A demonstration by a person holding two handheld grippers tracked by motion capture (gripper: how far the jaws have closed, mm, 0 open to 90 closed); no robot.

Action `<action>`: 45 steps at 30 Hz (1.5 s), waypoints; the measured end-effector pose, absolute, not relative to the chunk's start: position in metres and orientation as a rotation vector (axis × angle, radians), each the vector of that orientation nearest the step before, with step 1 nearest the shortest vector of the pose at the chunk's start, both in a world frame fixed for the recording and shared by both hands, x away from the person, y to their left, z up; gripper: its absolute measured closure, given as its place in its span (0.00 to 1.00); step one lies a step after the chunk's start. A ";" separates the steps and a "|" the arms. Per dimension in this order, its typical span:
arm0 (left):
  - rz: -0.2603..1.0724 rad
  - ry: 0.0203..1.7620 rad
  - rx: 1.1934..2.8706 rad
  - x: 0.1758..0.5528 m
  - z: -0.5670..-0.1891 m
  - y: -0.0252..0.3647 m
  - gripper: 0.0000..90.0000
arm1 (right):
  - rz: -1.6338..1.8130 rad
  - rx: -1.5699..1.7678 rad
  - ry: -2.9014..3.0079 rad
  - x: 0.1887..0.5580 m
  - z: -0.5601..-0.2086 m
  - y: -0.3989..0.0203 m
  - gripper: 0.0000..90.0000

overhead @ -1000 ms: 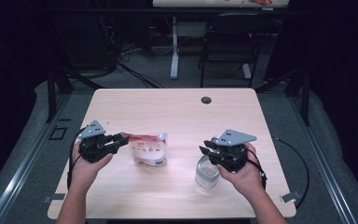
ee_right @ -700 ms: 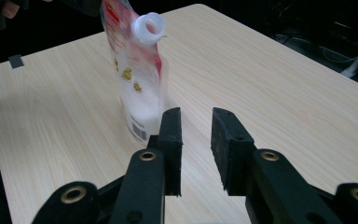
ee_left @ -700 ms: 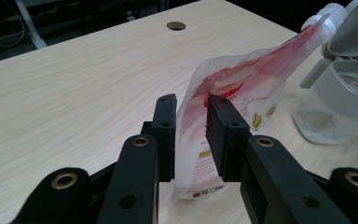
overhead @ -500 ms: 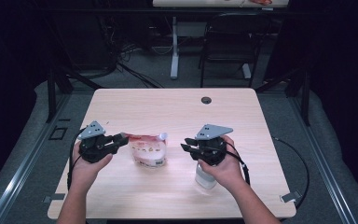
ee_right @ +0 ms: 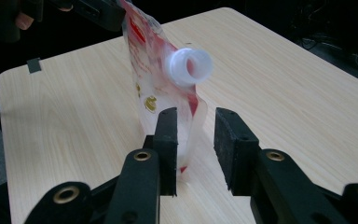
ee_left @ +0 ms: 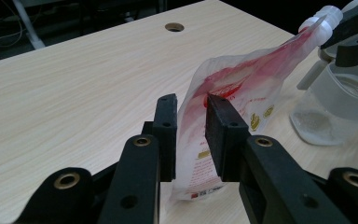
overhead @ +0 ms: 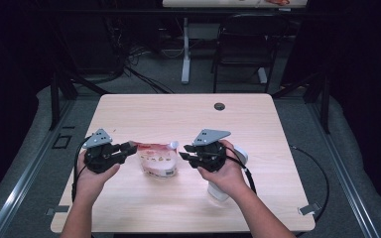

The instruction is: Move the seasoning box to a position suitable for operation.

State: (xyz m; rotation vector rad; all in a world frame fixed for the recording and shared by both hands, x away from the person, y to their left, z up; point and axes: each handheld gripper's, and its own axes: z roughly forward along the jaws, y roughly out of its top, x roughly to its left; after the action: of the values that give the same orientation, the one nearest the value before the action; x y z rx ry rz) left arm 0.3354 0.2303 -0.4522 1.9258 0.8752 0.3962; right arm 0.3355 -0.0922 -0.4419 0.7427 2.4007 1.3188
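From above, your right gripper [overhead: 184,155] has come across from the jar [overhead: 219,188] to the pouch [overhead: 157,159] mid-table. Left gripper view: your left gripper [ee_left: 193,133] pinches the pouch's edge. Right gripper view: jaws just opened, straddling the spout-side corner, not yet clamped.

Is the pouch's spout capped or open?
Open: the white spout on the red pouch shows a hollow mouth, no cap.
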 end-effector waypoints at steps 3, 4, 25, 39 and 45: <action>0.395 0.874 1.925 0.335 -0.452 0.230 0.83 | 1.322 0.732 2.406 0.337 -0.443 -0.086 0.77; 0.395 0.874 1.925 0.335 -0.452 0.231 0.83 | 1.320 0.731 2.405 0.338 -0.444 -0.085 0.77; 0.354 0.874 1.910 0.336 -0.453 0.233 0.84 | 1.330 0.729 2.389 0.345 -0.442 -0.071 0.79; 0.364 0.876 1.906 0.335 -0.453 0.233 0.93 | 1.338 0.734 2.399 0.342 -0.441 -0.072 0.81; 0.352 0.858 1.909 0.334 -0.452 0.233 0.98 | 1.340 0.738 2.393 0.340 -0.441 -0.075 0.82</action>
State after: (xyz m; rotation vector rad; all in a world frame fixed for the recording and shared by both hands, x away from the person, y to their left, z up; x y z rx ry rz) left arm 0.3341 0.2325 -0.4518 1.9092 0.8576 0.3524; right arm 0.3400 -0.0749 -0.4410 0.7379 2.3927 1.3396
